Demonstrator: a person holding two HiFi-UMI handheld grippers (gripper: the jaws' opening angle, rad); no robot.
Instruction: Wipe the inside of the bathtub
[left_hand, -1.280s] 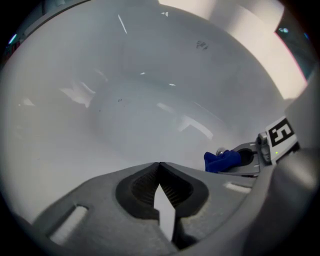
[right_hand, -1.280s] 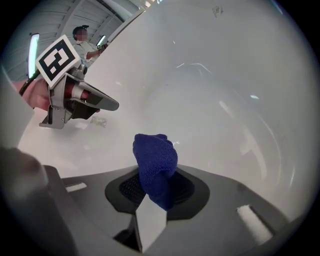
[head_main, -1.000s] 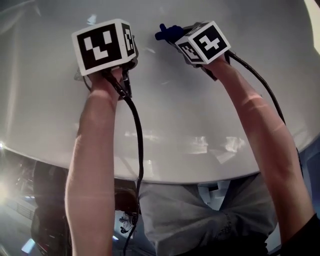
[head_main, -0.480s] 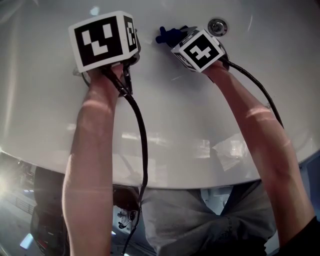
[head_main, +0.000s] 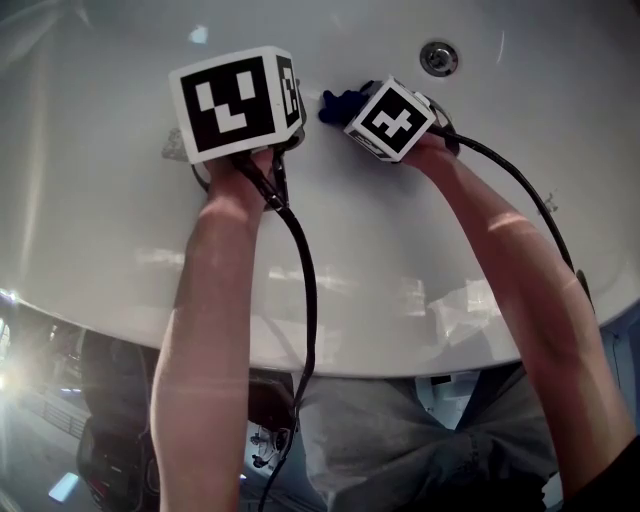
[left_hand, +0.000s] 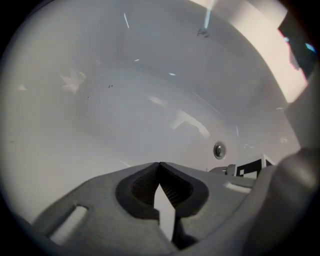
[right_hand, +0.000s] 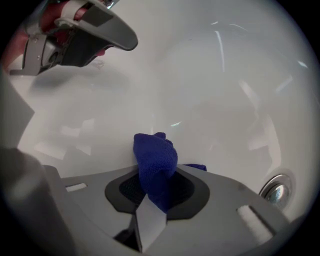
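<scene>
I am leaning over a white bathtub (head_main: 120, 250), both arms reaching down inside it. My right gripper (right_hand: 156, 172) is shut on a dark blue cloth (right_hand: 155, 160), whose bunched end pokes past the jaws against the tub's white inner surface (right_hand: 200, 90). In the head view the blue cloth (head_main: 338, 102) shows just left of the right gripper's marker cube (head_main: 390, 120). My left gripper (left_hand: 159, 170) is shut with nothing in it and hovers over the tub floor (left_hand: 125, 110); its marker cube (head_main: 235, 100) sits left of the right one.
A round chrome drain (head_main: 438, 57) lies in the tub beyond the right gripper; the drain (right_hand: 275, 190) shows at the lower right of the right gripper view and the drain (left_hand: 219, 149) also right of centre in the left gripper view. Black cables (head_main: 300, 290) trail along both arms.
Both grippers have shifted right and slightly toward me across the tub surface, the right one carrying the cloth along. The drain has come into view at the top.
</scene>
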